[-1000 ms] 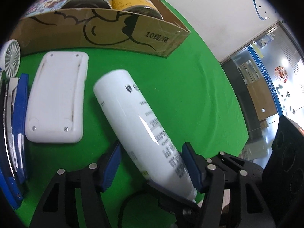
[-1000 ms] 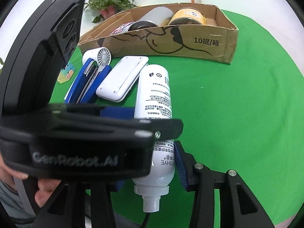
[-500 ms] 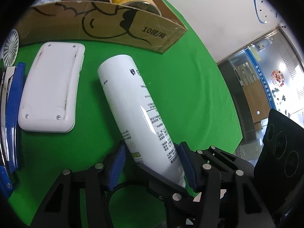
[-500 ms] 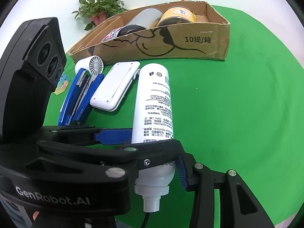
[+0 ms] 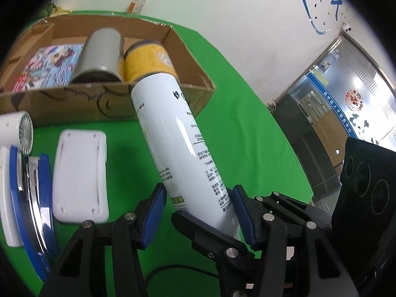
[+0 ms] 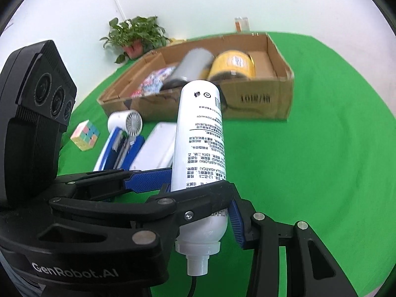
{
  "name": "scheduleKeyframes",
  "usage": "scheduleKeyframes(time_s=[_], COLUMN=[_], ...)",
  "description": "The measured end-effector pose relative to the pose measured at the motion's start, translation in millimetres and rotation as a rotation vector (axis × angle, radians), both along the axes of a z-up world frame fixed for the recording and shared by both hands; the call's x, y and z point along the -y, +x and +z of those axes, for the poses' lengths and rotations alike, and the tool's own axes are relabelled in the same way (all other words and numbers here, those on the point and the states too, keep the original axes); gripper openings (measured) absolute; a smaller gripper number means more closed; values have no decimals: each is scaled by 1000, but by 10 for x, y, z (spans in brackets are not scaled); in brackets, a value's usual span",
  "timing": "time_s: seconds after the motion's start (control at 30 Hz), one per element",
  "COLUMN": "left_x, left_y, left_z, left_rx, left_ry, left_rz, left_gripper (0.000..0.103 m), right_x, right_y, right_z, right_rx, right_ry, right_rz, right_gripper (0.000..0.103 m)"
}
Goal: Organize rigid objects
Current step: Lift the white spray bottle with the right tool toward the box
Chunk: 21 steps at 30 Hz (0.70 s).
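- Green cloth [image 5: 235,104] is spread over the table, bounded by a white wall; a potted plant [image 6: 136,37] is seen at the far edge.
- A white bottle [image 5: 178,143] is held off the cloth, tilted, its flat base raised toward the cardboard box [image 5: 153,99] and its neck end low.
- The left gripper [image 5: 198,212] is closed on the bottle's lower body; its jaws have just been closing, and the blue pads [image 5: 243,215] are pressed to both sides of the bottle.
- The right gripper [image 6: 198,220] is clamped on the same bottle near its neck, one finger being hidden behind the left gripper's body.
- A grey can [image 5: 101,54], a yellow can [image 5: 148,59] and a printed booklet [image 5: 47,66] are seen lying inside the box.
- A white case [image 5: 80,175], a blue stapler [image 5: 29,203] and a small white fan [image 5: 19,131] are laid on the cloth beside the bottle; a pastel cube [image 6: 85,135] is set further off.
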<state>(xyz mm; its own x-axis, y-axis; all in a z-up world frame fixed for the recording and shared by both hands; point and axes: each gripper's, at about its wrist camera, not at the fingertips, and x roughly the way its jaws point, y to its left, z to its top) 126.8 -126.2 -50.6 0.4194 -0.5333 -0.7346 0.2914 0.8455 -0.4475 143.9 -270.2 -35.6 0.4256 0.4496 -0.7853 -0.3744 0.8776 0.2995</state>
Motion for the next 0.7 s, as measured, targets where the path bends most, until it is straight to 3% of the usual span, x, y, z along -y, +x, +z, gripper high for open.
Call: scheduleKeyframes(time_s=[0.43,0.7], left_x=[127,240], left_y=[265,629], left_z=[184,351], left_rx=[67,90], left_ry=[21,41], left_rz=[1,-24], left_gripper=[52,52], right_x=[-76,-79], right_y=[310,785], right_z=[243,391], right_rx=[55,72], right_ry=[8,-7], right_rz=[-4,-11], right_gripper=[42,42])
